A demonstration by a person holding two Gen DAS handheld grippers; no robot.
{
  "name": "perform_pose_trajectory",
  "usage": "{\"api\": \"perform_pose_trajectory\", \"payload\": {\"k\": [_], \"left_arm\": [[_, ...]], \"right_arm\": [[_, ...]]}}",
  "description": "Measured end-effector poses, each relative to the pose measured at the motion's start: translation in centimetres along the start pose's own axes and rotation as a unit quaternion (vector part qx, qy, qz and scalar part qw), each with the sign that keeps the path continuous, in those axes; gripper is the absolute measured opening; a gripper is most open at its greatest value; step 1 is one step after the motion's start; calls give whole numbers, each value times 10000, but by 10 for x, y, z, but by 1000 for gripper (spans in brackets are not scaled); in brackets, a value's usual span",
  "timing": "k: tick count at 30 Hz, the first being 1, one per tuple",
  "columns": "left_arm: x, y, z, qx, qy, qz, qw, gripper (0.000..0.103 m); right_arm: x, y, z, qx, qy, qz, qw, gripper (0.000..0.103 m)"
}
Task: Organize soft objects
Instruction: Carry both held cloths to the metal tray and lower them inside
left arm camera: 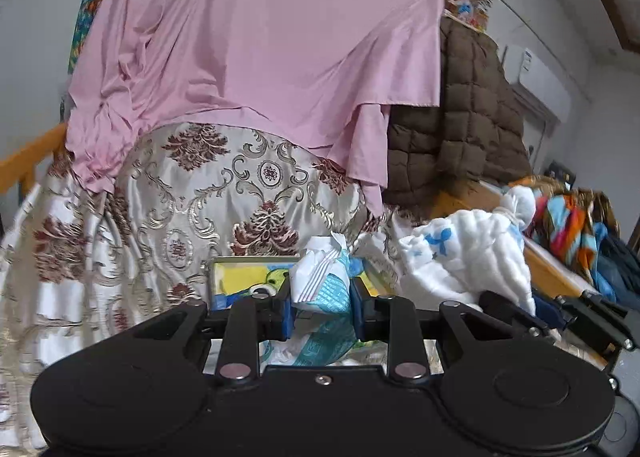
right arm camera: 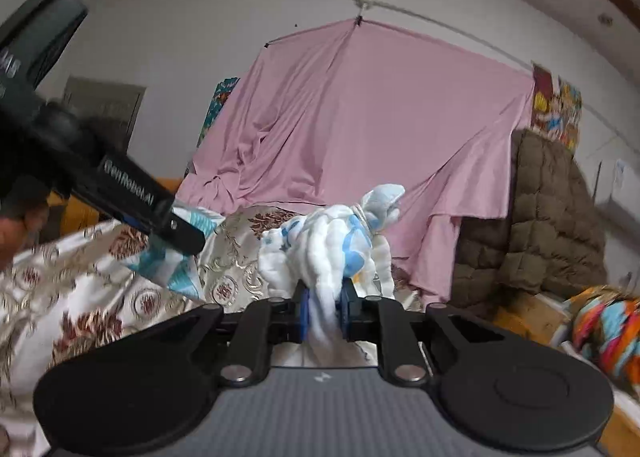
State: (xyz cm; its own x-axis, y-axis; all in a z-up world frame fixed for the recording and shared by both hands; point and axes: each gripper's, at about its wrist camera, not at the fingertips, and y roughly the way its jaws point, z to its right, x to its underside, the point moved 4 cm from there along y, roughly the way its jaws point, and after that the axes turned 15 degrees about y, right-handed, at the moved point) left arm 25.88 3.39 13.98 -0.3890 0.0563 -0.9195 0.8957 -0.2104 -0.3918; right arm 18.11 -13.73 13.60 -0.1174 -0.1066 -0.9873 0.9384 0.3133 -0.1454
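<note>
— What do we have in the left gripper [left arm camera: 322, 307]?

— We have its blue pads pinched on a crumpled white cloth with teal-blue print [left arm camera: 320, 277]. The cloth bunches up above the fingers and trails down below them. From the right wrist view we see the same left gripper [right arm camera: 176, 233] coming in from the left, with that teal-patterned cloth [right arm camera: 176, 265] hanging from its tip over the gold-and-maroon damask cover [right arm camera: 80, 297].

— And the right gripper [right arm camera: 323, 311]?

— We have it clamped on a white quilted muslin cloth with blue bows [right arm camera: 332, 241]. The bundle rises above the pads, its far end tied off with a band, and a tail hangs down between the fingers. In the left view the same bundle [left arm camera: 468, 257] sits just to the right of our left gripper's cloth, near it but apart.

— What lies around us?

— We see the damask cover [left arm camera: 160, 217] spread in front, with a pink sheet [left arm camera: 260, 37] draped above it. A brown quilted jacket [left arm camera: 472, 105] hangs to the right of the sheet. Farther right lies a bright orange-and-blue patterned fabric [left arm camera: 568, 225]. Behind the left gripper's cloth a yellow-and-blue picture panel [left arm camera: 248, 277] shows.
</note>
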Motion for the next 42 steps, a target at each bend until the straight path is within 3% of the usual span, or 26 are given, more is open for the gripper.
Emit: {"api": "perform_pose_trajectory", "payload": {"k": [5, 8, 10, 14, 18, 24, 29, 36, 42], "left_arm": [[8, 62, -19, 319, -606, 313, 9972, 31], [20, 104, -39, 367, -1087, 434, 9924, 31], [29, 128, -48, 351, -1153, 501, 9914, 31], [41, 182, -58, 505, -1230, 339, 9905, 31], [53, 220, -61, 981, -1673, 355, 9804, 30], [75, 254, -74, 930, -1961, 71, 9761, 30], [89, 271, -74, 816, -1880, -241, 9785, 30], [111, 296, -65, 722, -1644, -1049, 9781, 31], [117, 295, -58, 650, -1317, -1138, 9826, 31]], "right_arm": [[2, 55, 18, 44, 160, -115, 9998, 17], [13, 95, 29, 112, 352, -256, 9990, 17], [22, 119, 38, 138, 474, -337, 9982, 17], [39, 168, 53, 187, 614, -587, 9962, 17], [57, 210, 60, 172, 763, -913, 9927, 17], [81, 247, 61, 313, 481, -1211, 9910, 17], [96, 271, 65, 422, 615, -1550, 9851, 17], [117, 292, 79, 594, 1117, -2111, 9693, 17], [137, 301, 98, 746, 1813, -2699, 9427, 18]]}}
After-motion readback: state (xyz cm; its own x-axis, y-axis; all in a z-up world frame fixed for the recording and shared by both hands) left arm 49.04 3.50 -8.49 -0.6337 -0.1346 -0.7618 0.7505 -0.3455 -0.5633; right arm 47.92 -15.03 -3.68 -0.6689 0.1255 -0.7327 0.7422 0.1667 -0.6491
